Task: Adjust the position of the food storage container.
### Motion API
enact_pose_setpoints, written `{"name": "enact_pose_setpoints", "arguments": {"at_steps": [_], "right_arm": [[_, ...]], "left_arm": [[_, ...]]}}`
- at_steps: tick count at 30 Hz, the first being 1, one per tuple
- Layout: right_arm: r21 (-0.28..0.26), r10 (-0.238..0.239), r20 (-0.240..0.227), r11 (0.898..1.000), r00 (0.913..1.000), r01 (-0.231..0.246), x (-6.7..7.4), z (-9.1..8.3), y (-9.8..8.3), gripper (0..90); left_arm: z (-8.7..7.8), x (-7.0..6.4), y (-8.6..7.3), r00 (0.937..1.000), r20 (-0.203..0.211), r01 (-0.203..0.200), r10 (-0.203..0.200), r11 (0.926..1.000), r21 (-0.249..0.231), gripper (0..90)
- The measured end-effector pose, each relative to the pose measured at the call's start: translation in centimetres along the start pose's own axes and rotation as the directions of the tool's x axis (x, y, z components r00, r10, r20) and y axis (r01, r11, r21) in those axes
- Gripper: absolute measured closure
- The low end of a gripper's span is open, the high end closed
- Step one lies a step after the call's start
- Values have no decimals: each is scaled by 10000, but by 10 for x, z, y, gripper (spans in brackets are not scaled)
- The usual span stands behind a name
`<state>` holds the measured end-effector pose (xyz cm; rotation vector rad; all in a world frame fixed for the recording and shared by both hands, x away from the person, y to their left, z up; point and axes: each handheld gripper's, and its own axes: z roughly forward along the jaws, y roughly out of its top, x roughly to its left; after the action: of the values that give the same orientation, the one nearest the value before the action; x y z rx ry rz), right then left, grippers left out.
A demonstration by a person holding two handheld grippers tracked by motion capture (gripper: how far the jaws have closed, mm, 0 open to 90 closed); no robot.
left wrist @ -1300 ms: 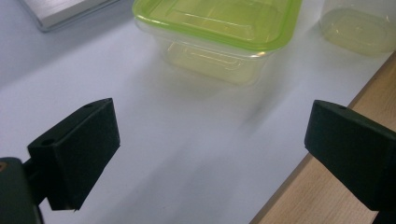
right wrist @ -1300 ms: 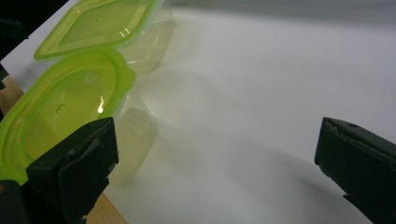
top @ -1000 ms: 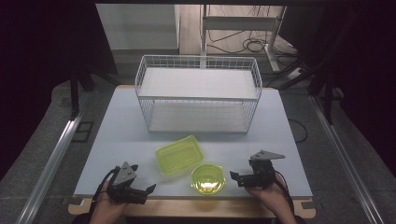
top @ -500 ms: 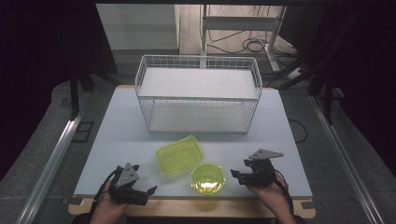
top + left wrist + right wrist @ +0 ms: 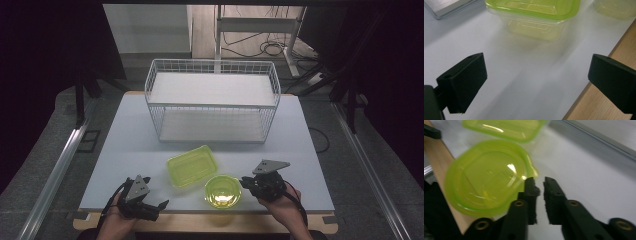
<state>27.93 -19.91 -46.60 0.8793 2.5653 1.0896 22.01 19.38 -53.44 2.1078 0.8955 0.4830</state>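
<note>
As the round green-lidded tub sits near the front edge of the table, the action is at its right-hand rim. The right gripper has just been closing, its jaws coming together from a wide stance, and it has edged in towards the tub since a second ago. In the right gripper view its tips stand almost touching, right at the small tab on the lid's edge. The slit between the jaws looks empty, so it can't be told whether that tab is pinched or merely brushed. If it is a pinch, this looks like the start of a lid peel or a lift. If not, the hand will need to re-open and go in deeper.

Just behind the tub, the rectangular green-lidded box lies untouched. The left gripper waits at the front left with its jaws spread wide over bare table, holding nothing. Farther back stands the white wire basket, a likely destination.
</note>
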Motion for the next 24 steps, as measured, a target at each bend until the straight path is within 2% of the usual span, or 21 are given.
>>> {"name": "enact_pose_setpoints", "arguments": {"at_steps": [2,6,10,11,15,18,24], "right_arm": [[-100,-163,-203,9998,9997,161,5,1,5,895],[-97,-387,-630,9992,9973,381,15,7,15,896],[-11,-786,-1042,9969,9915,789,26,17,25,895],[10,-953,-1201,9954,9882,961,31,25,32,894],[47,-1101,-1412,9937,9838,1119,40,33,39,895],[27,-1438,-1718,9892,9746,1465,53,42,48,896],[149,-1697,-2326,9839,9576,1780,76,55,56,896]], "left_arm": [[0,-1,0,10000,-17,-69,69,10000,-3,19],[0,-1,1,9999,-73,-112,112,9999,-51,19],[0,-1,1,9998,-149,-146,145,9999,-73,19],[0,-1,1,9997,-180,-159,157,9998,-78,19],[0,-1,0,9996,-209,-198,197,9998,-70,19],[0,-1,0,9995,-224,-239,238,9997,-47,19],[0,-3,1,9991,-237,-364,364,9993,-27,18]]}}
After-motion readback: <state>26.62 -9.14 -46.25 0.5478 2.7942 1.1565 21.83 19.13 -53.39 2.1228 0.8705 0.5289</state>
